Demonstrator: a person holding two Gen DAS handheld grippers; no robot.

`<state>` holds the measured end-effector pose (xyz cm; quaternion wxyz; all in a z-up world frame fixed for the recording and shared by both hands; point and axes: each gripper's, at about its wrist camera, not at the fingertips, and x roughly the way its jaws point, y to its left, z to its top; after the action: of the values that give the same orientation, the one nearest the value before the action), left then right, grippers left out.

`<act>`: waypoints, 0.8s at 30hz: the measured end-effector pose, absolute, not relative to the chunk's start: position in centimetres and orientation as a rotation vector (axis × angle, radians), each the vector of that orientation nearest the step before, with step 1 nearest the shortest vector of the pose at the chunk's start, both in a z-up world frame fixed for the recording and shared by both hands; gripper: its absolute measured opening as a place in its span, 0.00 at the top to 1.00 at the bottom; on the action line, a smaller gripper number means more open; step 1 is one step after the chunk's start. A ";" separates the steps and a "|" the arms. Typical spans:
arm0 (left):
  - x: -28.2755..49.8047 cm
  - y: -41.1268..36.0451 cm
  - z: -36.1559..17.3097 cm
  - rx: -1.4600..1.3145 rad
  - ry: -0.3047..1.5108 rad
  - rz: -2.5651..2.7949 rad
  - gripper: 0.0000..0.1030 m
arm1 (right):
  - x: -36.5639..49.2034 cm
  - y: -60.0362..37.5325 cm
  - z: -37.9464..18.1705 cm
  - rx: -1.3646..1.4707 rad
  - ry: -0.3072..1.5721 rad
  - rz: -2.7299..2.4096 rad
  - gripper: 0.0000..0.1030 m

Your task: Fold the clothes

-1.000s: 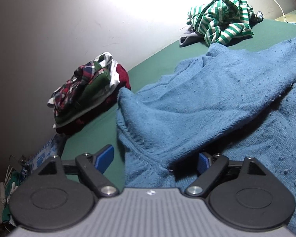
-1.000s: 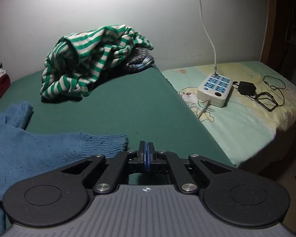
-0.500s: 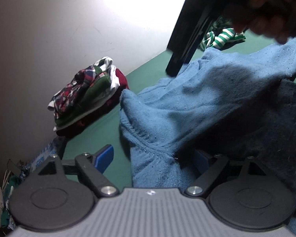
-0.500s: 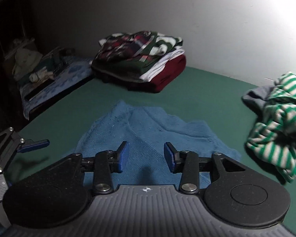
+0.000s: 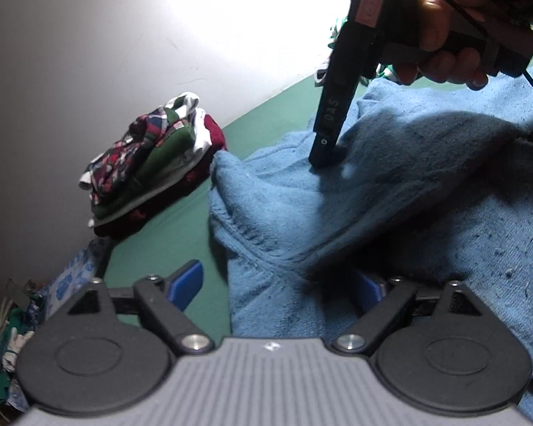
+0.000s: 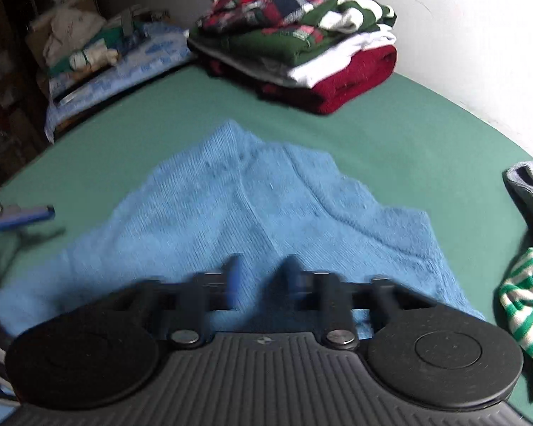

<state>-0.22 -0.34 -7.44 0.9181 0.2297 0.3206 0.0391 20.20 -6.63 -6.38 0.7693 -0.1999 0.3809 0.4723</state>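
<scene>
Left wrist view: at 9 o'clock a stack of folded clothes (image 5: 149,177) sits on the green sheet (image 5: 167,234) against a pale wall. Our left gripper (image 5: 277,284) fills the bottom edge at 6 o'clock. Its 2 blue-padded fingers stand wide apart and are closing. The near left edge of the blue sweater (image 5: 391,206) lies between them, draped over the right finger, and the left finger is clear of it over bare sheet. The sweater spreads from the centre out to 3 o'clock in rumpled folds. At 1 o'clock our right hand (image 5: 444,53) holds the right gripper (image 5: 323,158), which slants down so that its tip sinks into a raised fold of the sweater near the centre.

Right wrist view: at 9 o'clock 1 blue finger of the left gripper pokes in over the sheet, just beside the sweater's edge. The sweater lies from the centre down to 6 o'clock, directly under the right gripper. Its 2 fingers are smeared by blur. We read them as drawn together, pinching sweater fabric. The folded stack sits at 12 o'clock. A green-and-white striped garment (image 6: 522,301) lies crumpled at 3 o'clock, apart from the sweater.
</scene>
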 end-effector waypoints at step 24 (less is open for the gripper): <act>-4.4 0.9 -3.5 0.330 0.668 -0.051 0.20 | 16.4 -10.2 -2.8 -0.277 0.660 0.885 0.69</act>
<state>-4.44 0.94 -3.55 0.9311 0.1614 0.3263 -0.0247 16.38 -10.17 -2.75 0.8424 -0.1310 0.3126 0.4188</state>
